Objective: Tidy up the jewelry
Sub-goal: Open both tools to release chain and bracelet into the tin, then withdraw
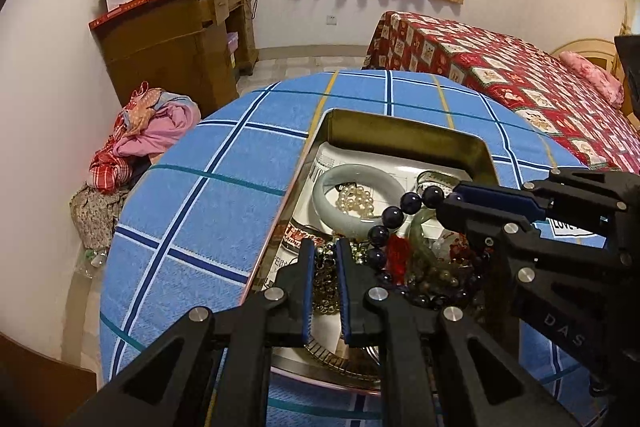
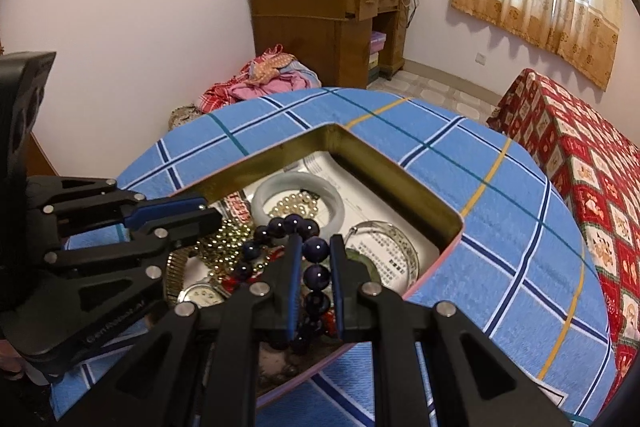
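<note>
Round table under a blue plaid cloth; all positions below taken from the open metal tin sitting on it.

Tin: gold-coloured inner walls, printed paper lining the floor, jewelry piled inside.

Far end of tin: pale jade bangle flat on the paper, cream pearl strand lying inside its ring.

Middle of tin: dark blue bead bracelet, lifted above the heap. Right gripper is clamped on it, beads pinched between the blue pads; the free beads arc back toward the bangle.

Near end of tin: left gripper, jaws apart by a narrow gap, tips down in a tangle of small gold-coloured bead chains. Cannot tell whether anything is caught between them.

Beside the chains: watch with metal stretch band.
</note>
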Tool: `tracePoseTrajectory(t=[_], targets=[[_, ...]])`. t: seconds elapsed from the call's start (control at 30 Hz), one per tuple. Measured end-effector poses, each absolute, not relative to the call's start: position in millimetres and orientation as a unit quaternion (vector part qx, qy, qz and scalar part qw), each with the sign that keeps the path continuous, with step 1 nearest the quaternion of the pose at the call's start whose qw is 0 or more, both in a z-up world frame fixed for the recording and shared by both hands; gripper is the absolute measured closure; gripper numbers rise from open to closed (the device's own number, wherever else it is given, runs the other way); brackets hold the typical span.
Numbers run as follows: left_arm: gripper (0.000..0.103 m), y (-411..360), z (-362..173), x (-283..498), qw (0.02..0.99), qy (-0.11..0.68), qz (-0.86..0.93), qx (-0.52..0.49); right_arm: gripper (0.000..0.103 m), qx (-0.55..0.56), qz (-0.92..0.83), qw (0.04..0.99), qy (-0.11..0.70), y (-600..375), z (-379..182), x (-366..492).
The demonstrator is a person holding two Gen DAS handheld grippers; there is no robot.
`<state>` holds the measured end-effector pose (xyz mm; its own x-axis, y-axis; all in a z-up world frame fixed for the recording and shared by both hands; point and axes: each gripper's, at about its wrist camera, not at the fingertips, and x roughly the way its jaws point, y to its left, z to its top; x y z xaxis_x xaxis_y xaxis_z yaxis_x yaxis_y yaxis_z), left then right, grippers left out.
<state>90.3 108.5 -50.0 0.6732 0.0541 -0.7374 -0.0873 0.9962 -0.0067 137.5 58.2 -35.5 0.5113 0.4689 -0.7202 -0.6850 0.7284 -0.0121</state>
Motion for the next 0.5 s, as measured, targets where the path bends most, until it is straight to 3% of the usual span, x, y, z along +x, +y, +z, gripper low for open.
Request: tracePoseTrajectory(t=[0.3,0.37,0.43,0.5], targets=[[0.09,114,-42,80,0.919,0.39,0.038,-0.038,0.086,-0.149,0.331,0.864,0.348,55,-31,131],[0.073,115,-37,72,0.921,0.385,0.039,-0.045,0.072,-0.14,0.324,0.872,0.34,44,-25,126],[0.033,114,-30,62,0.926,0.371,0.05,-0.046,0.069,-0.133,0.315,0.878,0.335,35,-20,120],[0.026,112,-22,50,0.933,0.351,0.057,-0.047,0.063,-0.122,0.312,0.881,0.334,24,-16,114]])
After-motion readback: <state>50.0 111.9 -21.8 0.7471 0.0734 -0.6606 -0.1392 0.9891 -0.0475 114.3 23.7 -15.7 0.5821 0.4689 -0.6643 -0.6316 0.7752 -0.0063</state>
